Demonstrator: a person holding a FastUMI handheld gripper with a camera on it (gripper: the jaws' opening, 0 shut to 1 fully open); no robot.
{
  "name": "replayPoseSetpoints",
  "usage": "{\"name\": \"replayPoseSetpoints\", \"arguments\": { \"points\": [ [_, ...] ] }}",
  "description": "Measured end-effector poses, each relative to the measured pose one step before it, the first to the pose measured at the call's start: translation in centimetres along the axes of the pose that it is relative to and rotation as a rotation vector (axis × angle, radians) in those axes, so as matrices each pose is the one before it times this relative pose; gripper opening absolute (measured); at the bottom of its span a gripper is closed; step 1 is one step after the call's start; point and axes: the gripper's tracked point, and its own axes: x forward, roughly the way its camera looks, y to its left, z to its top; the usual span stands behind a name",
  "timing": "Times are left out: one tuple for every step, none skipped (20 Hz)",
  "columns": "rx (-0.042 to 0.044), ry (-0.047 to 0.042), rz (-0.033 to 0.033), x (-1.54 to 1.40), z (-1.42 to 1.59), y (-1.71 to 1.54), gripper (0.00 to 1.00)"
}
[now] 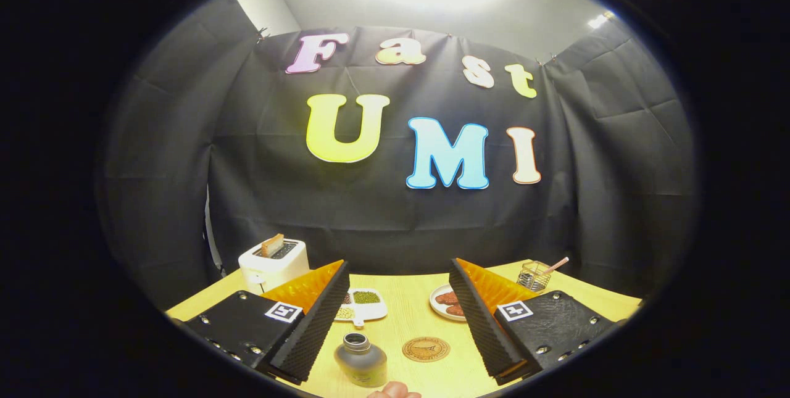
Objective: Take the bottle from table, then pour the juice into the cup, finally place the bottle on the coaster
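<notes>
Bottle (361, 361): small, grey, frosted body with a narrow dark neck, uncapped, mouth open upward. Stands upright on the light wooden bench (404, 318), low between the fingers and nearer the left one, not touched by either. Contents cannot be made out.

Coaster (426, 349): round, flat, brown disc with a printed emblem at its centre. Lies flat on the bench just right of the bottle, apart from it, nothing resting on it.

Gripper (399, 318): fingers spread wide, holding nothing.
</notes>
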Motion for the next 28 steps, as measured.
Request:
{"name": "replayPoseSetpoints", "arguments": {
  "points": [
    [-0.00673, -0.00248, 0.00382, 0.015, -0.5, 0.235, 0.99],
    [-0.00116, -0.00153, 0.0082, 0.01, -0.466, 0.358, 0.99],
    [0.00202, -0.00141, 0.01054, 0.013, -0.635, 0.396, 0.99],
    [-0.00033, -0.00217, 0.01601, 0.019, -0.52, 0.482, 0.99],
    [0.0026, 0.00053, 0.013, 0.07, -0.728, 0.39, 1.0],
    [0.00706, 0.00271, 0.00638, 0.124, -0.808, 0.236, 1.0],
    [0.00936, 0.00544, 0.00901, 0.132, -0.918, 0.311, 1.0],
    [0.00701, 0.00525, 0.01384, 0.148, -0.789, 0.392, 0.99],
    [0.00101, 0.0034, 0.01009, 0.079, -0.828, 0.315, 0.99],
    [-0.00626, 0.00231, 0.00459, 0.111, -0.738, 0.125, 0.99],
    [-0.01734, 0.00817, -0.00102, 0.016, -0.925, -0.075, 1.0],
    [-0.01702, 0.00407, -0.00561, 0.005, -0.648, -0.069, 0.99],
    [-0.01035, 0.00348, 0.00528, -0.007, -0.738, 0.315, 0.99],
    [-0.00505, 0.00573, 0.01355, 0.138, -0.69, 0.544, 0.99],
    [-0.00573, 0.00592, 0.01395, 0.214, -0.723, 0.334, 1.0],
    [-0.00882, 0.00477, 0.00282, 0.157, -0.593, 0.164, 0.99],
    [-0.00595, 0.00253, -0.00181, 0.086, -0.657, 0.124, 0.99],
    [0.00007, 0.00153, 0.00588, 0.19, -0.507, 0.224, 1.0],
    [0.00816, 0.00057, 0.00912, 0.252, -0.6, 0.279, 1.0],
    [0.00737, -0.00138, 0.00936, 0.2, -0.515, 0.154, 1.0],
    [0.00737, 0.00889, 0.00102, 0.197, -0.834, -0.185, 1.0],
    [0.00862, 0.01052, -0.00001, 0.076, -0.608, -0.184, 0.99],
    [0.01195, 0.00259, 0.00601, 0.13, -0.394, 0.081, 1.0],
    [0.01516, -0.003, 0.00222, 0.085, -0.225, -0.105, 1.0],
    [0.01501, -0.00517, -0.00013, 0.008, -0.249, -0.139, 1.0],
    [0.01213, -0.006, 0.00101, 0.002, -0.001, -0.01, 0.99],
    [0.00894, -0.00765, -0.00169, 0.084, -0.08, -0.08, 1.0],
    [0.00366, -0.00038, 0.00424, 0.034, -0.14, 0.088, 1.0]
  ]
}}
